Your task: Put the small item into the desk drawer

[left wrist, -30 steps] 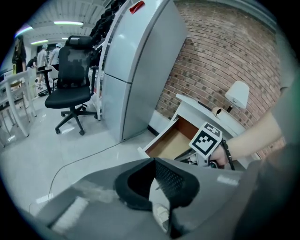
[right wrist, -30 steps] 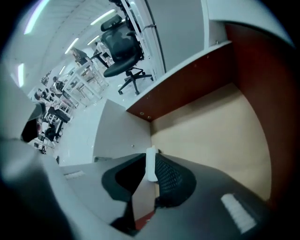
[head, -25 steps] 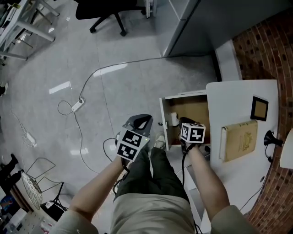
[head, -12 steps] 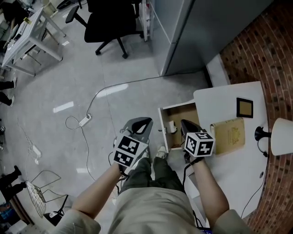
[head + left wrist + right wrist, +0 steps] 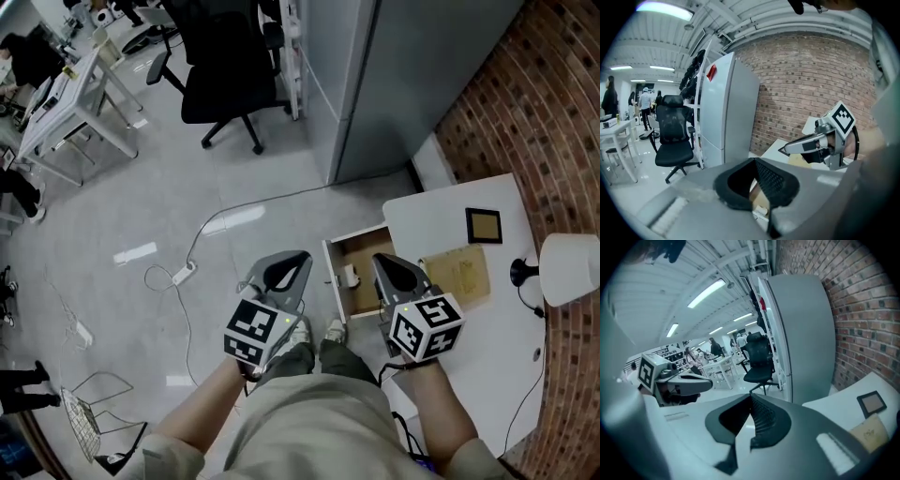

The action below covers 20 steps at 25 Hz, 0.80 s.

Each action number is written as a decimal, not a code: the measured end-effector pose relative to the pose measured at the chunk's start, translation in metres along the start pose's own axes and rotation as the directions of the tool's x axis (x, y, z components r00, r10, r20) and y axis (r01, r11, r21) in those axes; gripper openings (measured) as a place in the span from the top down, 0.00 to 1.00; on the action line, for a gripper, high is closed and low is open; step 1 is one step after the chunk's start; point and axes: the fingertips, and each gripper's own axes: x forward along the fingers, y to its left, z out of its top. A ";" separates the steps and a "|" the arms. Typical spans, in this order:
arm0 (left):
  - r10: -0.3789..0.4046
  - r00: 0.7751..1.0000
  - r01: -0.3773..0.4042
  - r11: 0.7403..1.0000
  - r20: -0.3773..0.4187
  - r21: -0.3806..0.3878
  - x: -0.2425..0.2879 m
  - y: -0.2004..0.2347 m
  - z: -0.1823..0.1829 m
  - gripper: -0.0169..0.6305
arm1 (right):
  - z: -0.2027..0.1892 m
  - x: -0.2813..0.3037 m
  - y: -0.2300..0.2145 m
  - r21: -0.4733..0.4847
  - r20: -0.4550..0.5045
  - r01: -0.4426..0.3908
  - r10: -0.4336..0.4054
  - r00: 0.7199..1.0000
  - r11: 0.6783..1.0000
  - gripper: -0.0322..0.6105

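The desk drawer [image 5: 360,246] stands pulled out from the white desk [image 5: 487,328]. A small white item [image 5: 350,277] lies inside it near the front. My right gripper [image 5: 379,259] is held up above the drawer's right side, level and shut, with nothing between its jaws [image 5: 751,394]. My left gripper [image 5: 300,257] hovers left of the drawer over the floor, also shut and empty [image 5: 753,160]. Each gripper shows in the other's view: the right gripper [image 5: 783,151] and the left gripper [image 5: 708,383].
On the desk lie a tan book [image 5: 461,275], a small framed picture [image 5: 484,225] and a lamp [image 5: 568,269]. A grey cabinet [image 5: 403,75] and brick wall [image 5: 525,103] stand behind. A black office chair [image 5: 230,66], a power strip [image 5: 184,274] and its cable are on the floor.
Both grippers have risen toward the camera and the right one has drawn back from the drawer. The view has tilted up, showing more of the room.
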 end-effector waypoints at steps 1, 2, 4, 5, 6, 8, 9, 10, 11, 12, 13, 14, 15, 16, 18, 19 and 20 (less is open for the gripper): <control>0.001 1.000 -0.002 1.000 0.016 0.009 -0.006 -0.002 0.009 0.97 | 0.011 -0.008 0.007 -0.019 0.022 -0.007 0.008 1.000 1.000 0.95; 0.002 1.000 -0.003 1.000 0.029 0.019 -0.011 -0.004 0.019 0.97 | 0.022 -0.016 0.014 -0.036 0.045 -0.015 0.016 0.999 0.999 0.94; 0.007 0.999 -0.010 0.999 0.054 0.048 -0.020 -0.007 0.037 0.97 | 0.043 -0.030 0.025 -0.063 0.090 -0.031 0.037 0.995 0.998 0.94; 0.010 0.998 -0.015 0.998 0.066 0.065 -0.025 -0.009 0.046 0.97 | 0.054 -0.036 0.031 -0.076 0.113 -0.040 0.048 0.992 0.996 0.95; 0.013 0.997 -0.020 0.996 0.079 0.082 -0.030 -0.011 0.055 0.97 | 0.064 -0.044 0.037 -0.091 0.135 -0.048 0.060 0.989 0.995 0.95; 0.016 0.994 -0.029 0.993 0.110 0.111 -0.042 -0.015 0.073 0.97 | 0.085 -0.058 0.050 -0.128 0.178 -0.060 0.082 0.981 0.990 0.94; 0.017 0.991 -0.034 0.992 0.129 0.124 -0.048 -0.017 0.083 0.97 | 0.095 -0.065 0.057 -0.148 0.199 -0.065 0.094 0.976 0.987 0.95; 0.019 0.989 -0.039 0.990 0.149 0.132 -0.054 -0.019 0.092 0.97 | 0.105 -0.072 0.063 -0.166 0.220 -0.069 0.105 0.970 0.984 0.95; 0.023 0.985 -0.047 0.990 0.169 0.134 -0.060 -0.022 0.101 0.97 | 0.114 -0.079 0.068 -0.180 0.243 -0.071 0.115 0.963 0.981 0.95; 0.032 0.982 -0.056 0.991 0.189 0.125 -0.065 -0.024 0.110 0.97 | 0.124 -0.086 0.071 -0.187 0.268 -0.070 0.120 0.956 0.980 0.95; 0.043 0.977 -0.067 0.992 0.207 0.110 -0.071 -0.026 0.118 0.97 | 0.133 -0.093 0.073 -0.191 0.295 -0.065 0.120 0.948 0.979 0.95; 0.056 0.973 -0.081 0.992 0.224 0.101 -0.076 -0.027 0.126 0.97 | 0.142 -0.099 0.076 -0.197 0.319 -0.058 0.120 0.940 0.979 0.95; 0.069 0.969 -0.095 0.991 0.238 0.099 -0.082 -0.028 0.132 0.97 | 0.149 -0.105 0.078 -0.207 0.336 -0.051 0.120 0.934 0.977 0.95; 0.083 0.965 -0.111 0.989 0.251 0.101 -0.089 -0.028 0.136 0.97 | 0.154 -0.110 0.082 -0.221 0.347 -0.047 0.124 0.930 0.974 0.95; 0.110 0.957 -0.144 0.983 0.267 0.111 -0.099 -0.028 0.142 0.97 | 0.162 -0.117 0.088 -0.242 0.358 -0.048 0.136 0.924 0.969 0.95; 0.118 0.956 -0.154 0.981 0.270 0.115 -0.103 -0.029 0.143 0.97 | 0.165 -0.120 0.090 -0.244 0.361 -0.055 0.143 0.921 0.968 0.95; 0.121 0.955 -0.157 0.981 0.270 0.116 -0.105 -0.031 0.144 0.97 | 0.167 -0.124 0.093 -0.237 0.365 -0.070 0.155 0.918 0.969 0.95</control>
